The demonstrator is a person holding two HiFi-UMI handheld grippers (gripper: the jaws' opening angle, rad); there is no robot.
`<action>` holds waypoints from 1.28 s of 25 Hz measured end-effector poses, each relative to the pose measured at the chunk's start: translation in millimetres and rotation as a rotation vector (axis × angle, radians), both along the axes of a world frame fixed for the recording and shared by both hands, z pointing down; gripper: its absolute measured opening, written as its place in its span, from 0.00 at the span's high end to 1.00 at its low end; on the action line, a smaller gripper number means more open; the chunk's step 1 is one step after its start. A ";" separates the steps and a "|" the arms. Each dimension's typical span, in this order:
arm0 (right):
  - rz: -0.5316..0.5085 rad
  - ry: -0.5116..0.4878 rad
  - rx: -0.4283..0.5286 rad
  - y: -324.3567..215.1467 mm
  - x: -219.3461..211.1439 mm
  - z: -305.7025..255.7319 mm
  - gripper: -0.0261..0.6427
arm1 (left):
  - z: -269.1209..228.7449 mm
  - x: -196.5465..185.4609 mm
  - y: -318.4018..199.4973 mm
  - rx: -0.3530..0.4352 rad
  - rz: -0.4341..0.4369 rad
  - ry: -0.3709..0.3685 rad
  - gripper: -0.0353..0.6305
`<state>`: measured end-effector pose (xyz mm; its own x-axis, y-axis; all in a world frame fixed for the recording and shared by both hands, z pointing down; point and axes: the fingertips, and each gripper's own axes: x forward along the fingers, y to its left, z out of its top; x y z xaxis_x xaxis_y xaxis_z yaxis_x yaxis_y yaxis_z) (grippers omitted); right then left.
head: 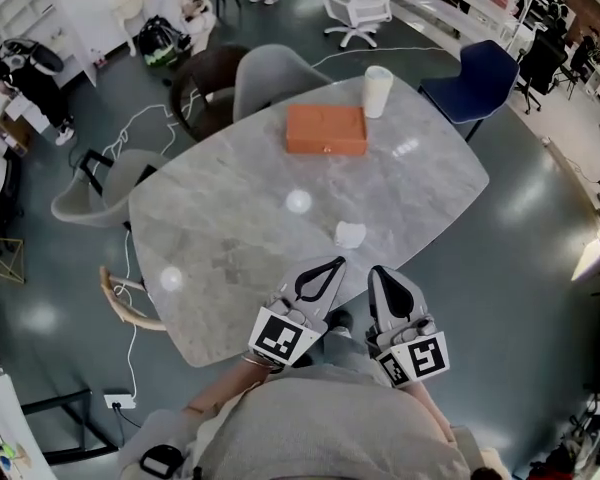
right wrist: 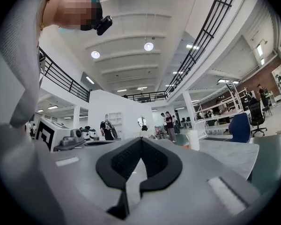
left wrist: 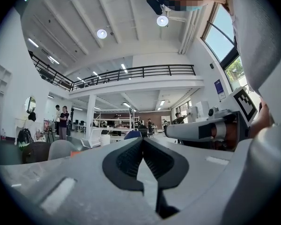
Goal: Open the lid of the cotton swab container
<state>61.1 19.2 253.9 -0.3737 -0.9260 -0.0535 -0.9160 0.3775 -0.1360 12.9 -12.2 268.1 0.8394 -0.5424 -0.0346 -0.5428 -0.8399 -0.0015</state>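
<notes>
On the marble table (head: 230, 238), a small white container (head: 350, 234) sits just ahead of both grippers; its lid cannot be made out. A taller white cylinder (head: 378, 90) (left wrist: 105, 139) (right wrist: 193, 139) stands at the far edge, next to an orange box (head: 326, 129). My left gripper (head: 338, 261) (left wrist: 143, 139) and right gripper (head: 375, 270) (right wrist: 141, 139) are held side by side over the near table edge, close to the person's body. Both are shut with nothing between the pads. Each gripper view looks level across the tabletop, and the small container is hidden in both.
Grey chairs (head: 270, 73) and a dark chair (head: 205, 78) stand at the far left of the table, and a blue chair (head: 478, 76) at the far right. A cable (head: 130, 298) runs over the floor on the left. People stand in the background (left wrist: 63, 121).
</notes>
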 end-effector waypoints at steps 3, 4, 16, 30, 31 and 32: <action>-0.026 0.003 0.005 -22.4 14.2 -2.0 0.96 | -1.1 16.2 -20.9 0.006 -0.017 0.002 0.95; -0.037 0.004 0.006 -30.1 19.1 -2.5 0.96 | -1.1 21.8 -28.4 0.006 -0.025 0.002 0.95; -0.148 0.001 -0.007 -99.6 54.2 -1.7 0.96 | -5.0 54.5 -91.4 0.014 -0.098 0.009 0.95; -0.171 -0.003 -0.051 -134.5 51.4 13.5 0.96 | 9.3 44.3 -122.4 -0.050 -0.136 0.003 0.95; -0.169 0.007 -0.058 -133.1 49.9 17.3 0.96 | 11.9 42.6 -122.9 -0.056 -0.134 -0.003 0.95; -0.165 0.012 -0.066 -131.7 49.7 20.3 0.96 | 13.9 41.7 -122.9 -0.063 -0.132 -0.008 0.95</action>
<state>110.8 -112.5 274.2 -0.5210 -0.8535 0.0106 -0.8441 0.5134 -0.1544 54.6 -135.0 282.0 0.7608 -0.6489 0.0096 -0.6486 -0.7598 0.0442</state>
